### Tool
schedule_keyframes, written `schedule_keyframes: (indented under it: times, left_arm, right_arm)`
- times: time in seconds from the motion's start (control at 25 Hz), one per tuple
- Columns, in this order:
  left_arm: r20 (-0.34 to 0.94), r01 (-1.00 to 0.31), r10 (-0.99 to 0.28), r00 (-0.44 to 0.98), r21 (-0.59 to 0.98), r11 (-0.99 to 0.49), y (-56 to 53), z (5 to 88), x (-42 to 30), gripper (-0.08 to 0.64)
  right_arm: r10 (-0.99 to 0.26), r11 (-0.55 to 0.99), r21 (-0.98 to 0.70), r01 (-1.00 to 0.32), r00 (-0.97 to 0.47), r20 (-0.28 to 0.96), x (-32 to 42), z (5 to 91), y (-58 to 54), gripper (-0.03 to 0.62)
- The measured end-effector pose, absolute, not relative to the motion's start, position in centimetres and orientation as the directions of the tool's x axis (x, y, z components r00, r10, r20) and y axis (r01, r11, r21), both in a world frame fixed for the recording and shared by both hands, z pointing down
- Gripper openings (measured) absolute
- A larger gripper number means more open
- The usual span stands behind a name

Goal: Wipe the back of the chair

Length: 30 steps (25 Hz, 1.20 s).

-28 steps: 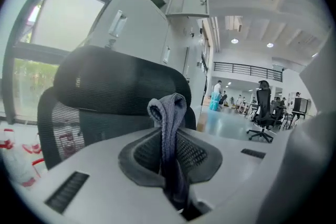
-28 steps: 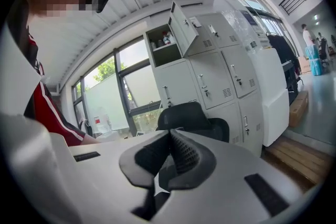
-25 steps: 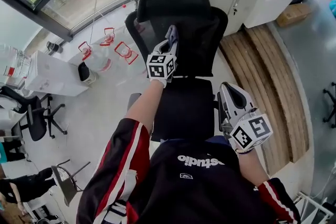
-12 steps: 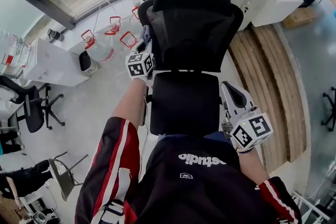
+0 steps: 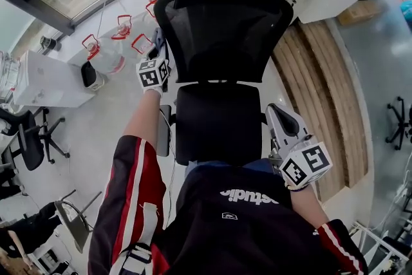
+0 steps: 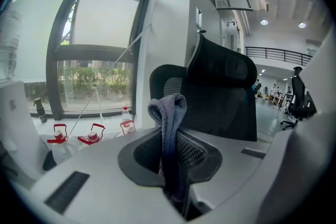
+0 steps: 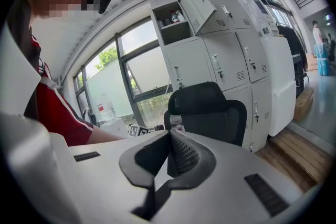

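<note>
Grey cloth (image 6: 168,123) is pinched between the jaws of the left gripper (image 5: 157,49), just beside the left edge of the chair back (image 5: 225,35), upper centre. Right gripper (image 5: 284,124) is seen closed on nothing, lower right.

The chair back (image 5: 225,29) is recorded as black matt mesh. The cloth (image 6: 169,113) is noted as grey ribbed knit (soft, rough-textured). The left gripper (image 6: 170,147) is finished in smooth matt grey plastic.

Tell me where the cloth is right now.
The grey cloth is pinched in the left tool, at the head view's left, beside the chair back's left edge.
</note>
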<state>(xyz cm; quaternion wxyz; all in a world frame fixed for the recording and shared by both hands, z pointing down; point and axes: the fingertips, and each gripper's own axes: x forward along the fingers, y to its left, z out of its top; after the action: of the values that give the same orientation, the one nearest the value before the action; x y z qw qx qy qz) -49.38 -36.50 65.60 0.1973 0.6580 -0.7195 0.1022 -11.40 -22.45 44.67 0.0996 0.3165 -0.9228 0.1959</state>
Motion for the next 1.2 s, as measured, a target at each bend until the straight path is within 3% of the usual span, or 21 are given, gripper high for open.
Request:
schedule_keyframes:
  times: [0.6,1.2]
  left_arm:
    - [0.443,-0.989,-0.897,-0.013,0.127,0.077,-40.8,67.7,-45.0,0.055]
    - [0.44,-0.984,-0.888,0.134,0.163,-0.068,-46.3,68.7,-29.8,0.055]
  right_arm:
    - [-0.609,0.656,-0.308,-0.689,-0.724,0.324,-7.3,45.3,-24.3,0.014]
    - [-0.688,0.579,-0.307,-0.755,-0.655,0.313,2.3,45.4,-26.3,0.014]
